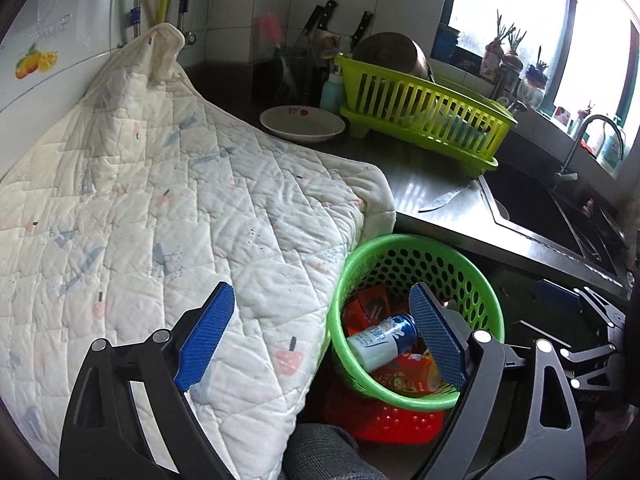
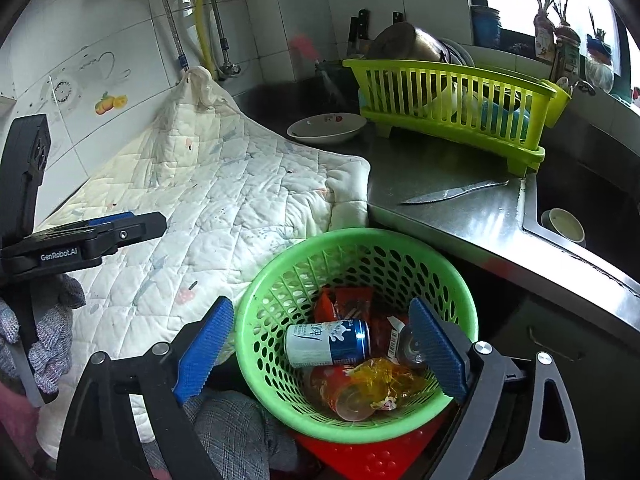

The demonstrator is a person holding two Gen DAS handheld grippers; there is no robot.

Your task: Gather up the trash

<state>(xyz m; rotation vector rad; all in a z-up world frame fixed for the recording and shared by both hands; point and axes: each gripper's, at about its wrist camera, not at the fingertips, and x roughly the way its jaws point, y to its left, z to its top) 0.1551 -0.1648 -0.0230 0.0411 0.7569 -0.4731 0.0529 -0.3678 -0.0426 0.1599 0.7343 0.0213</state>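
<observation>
A green perforated basket [image 1: 472, 276] [image 2: 280, 280] stands below the counter edge on a red stool [image 1: 384, 420] [image 2: 372, 460]. It holds a blue and white can [image 1: 384, 340] [image 2: 328, 342], red wrappers [image 1: 366, 304] [image 2: 344, 300], a yellow crumpled wrapper [image 2: 384, 376] and a clear bottle [image 2: 352, 400]. My left gripper [image 1: 322, 338] is open and empty, above the quilt edge and basket. My right gripper [image 2: 320, 346] is open and empty, straddling the basket from above. The left gripper's side also shows in the right wrist view [image 2: 100, 236].
A white quilted cloth [image 1: 160, 208] [image 2: 224, 200] covers the left counter. A knife [image 1: 444, 198] [image 2: 452, 192] lies on the steel counter. A white bowl [image 1: 302, 122] [image 2: 326, 126], a lime dish rack [image 1: 424, 108] [image 2: 452, 104] and a sink [image 1: 532, 204] [image 2: 580, 204] are behind.
</observation>
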